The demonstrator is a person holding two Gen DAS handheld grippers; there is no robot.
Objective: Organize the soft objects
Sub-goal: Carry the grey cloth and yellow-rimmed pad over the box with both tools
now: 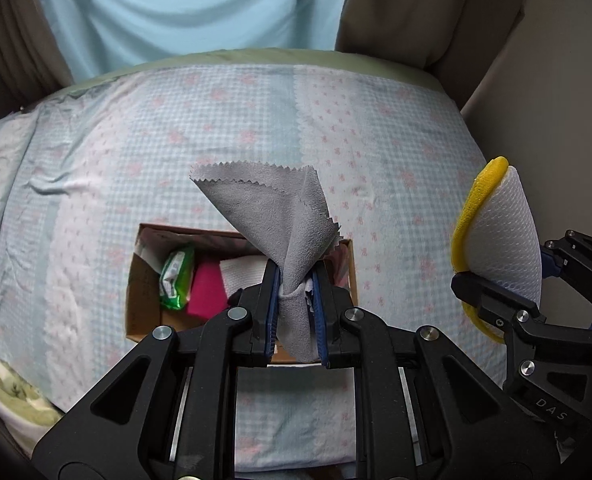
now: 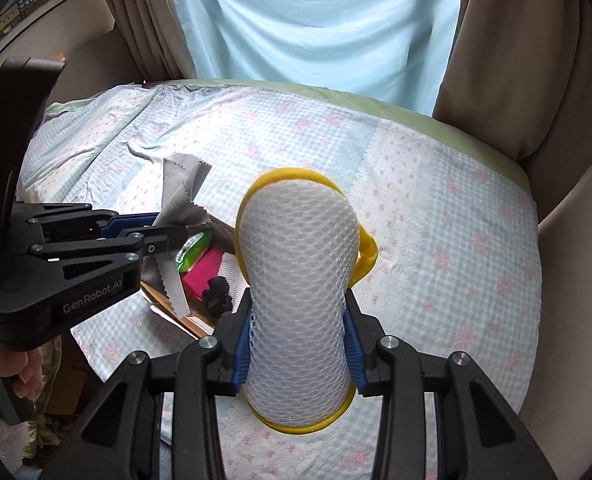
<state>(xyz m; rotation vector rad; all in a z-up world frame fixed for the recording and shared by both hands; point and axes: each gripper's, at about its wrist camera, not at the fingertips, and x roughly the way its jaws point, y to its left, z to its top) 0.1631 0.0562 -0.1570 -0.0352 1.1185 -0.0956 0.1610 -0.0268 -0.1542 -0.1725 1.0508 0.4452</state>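
Note:
My left gripper (image 1: 294, 280) is shut on a grey cloth (image 1: 271, 208) with zigzag edges and holds it above an open cardboard box (image 1: 135, 300) on the bed. The box holds a green packet (image 1: 175, 276), a pink sponge (image 1: 207, 288) and a white cloth (image 1: 239, 276). My right gripper (image 2: 298, 320) is shut on a white mesh sponge (image 2: 300, 256) with a yellow rim, held upright to the right of the box. In the right wrist view the left gripper (image 2: 175, 236) holds the grey cloth (image 2: 183, 192) over the box, where a black item (image 2: 217, 292) also lies.
The bed has a light blue checked sheet (image 1: 376, 140) with pink flowers. Beige curtains (image 1: 416, 8) and a pale blue curtain (image 1: 195, 8) hang behind it. A wall (image 1: 556, 100) stands at the right. A flowered fabric (image 1: 15, 392) lies at the lower left.

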